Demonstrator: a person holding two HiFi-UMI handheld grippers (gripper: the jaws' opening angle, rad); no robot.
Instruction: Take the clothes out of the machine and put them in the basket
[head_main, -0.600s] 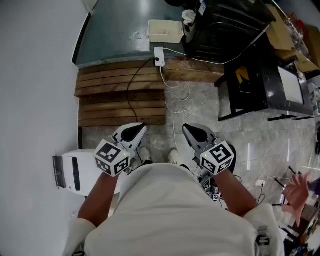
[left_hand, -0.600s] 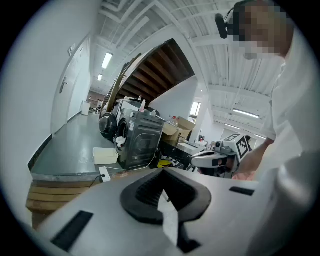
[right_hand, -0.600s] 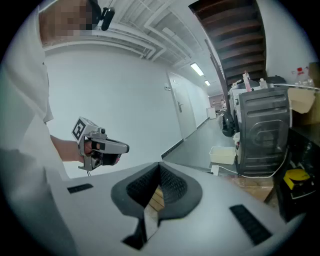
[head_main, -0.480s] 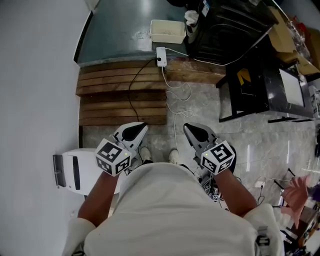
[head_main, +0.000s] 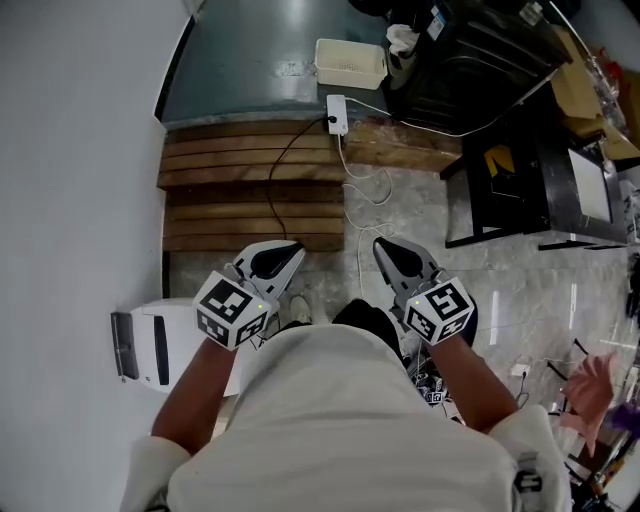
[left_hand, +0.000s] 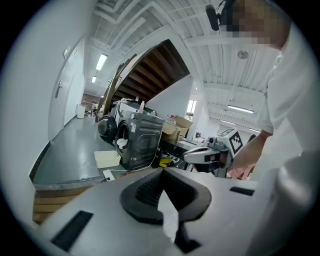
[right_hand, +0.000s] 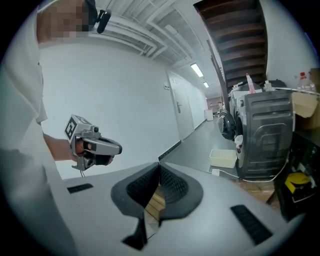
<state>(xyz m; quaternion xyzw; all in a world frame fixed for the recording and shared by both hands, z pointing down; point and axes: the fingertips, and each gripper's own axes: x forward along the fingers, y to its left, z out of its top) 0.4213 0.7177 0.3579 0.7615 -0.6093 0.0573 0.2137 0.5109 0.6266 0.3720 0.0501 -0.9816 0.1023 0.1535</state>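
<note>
Head view: you hold the left gripper (head_main: 292, 250) and the right gripper (head_main: 384, 247) side by side before your chest, both tipped slightly down, over the stone floor near the wooden slats (head_main: 250, 190). Each gripper's jaws are closed together, pads meeting, with nothing between them. The dark washing machine (head_main: 470, 60) stands at the far side, well apart from both your grippers. A white cloth (head_main: 402, 38) bulges from its front opening. The pale cream basket (head_main: 350, 62) sits on the grey floor just beside the machine's front, and its inside shows only its bare bottom. Left gripper view agrees: cloth at the machine's door, basket low in front.
</note>
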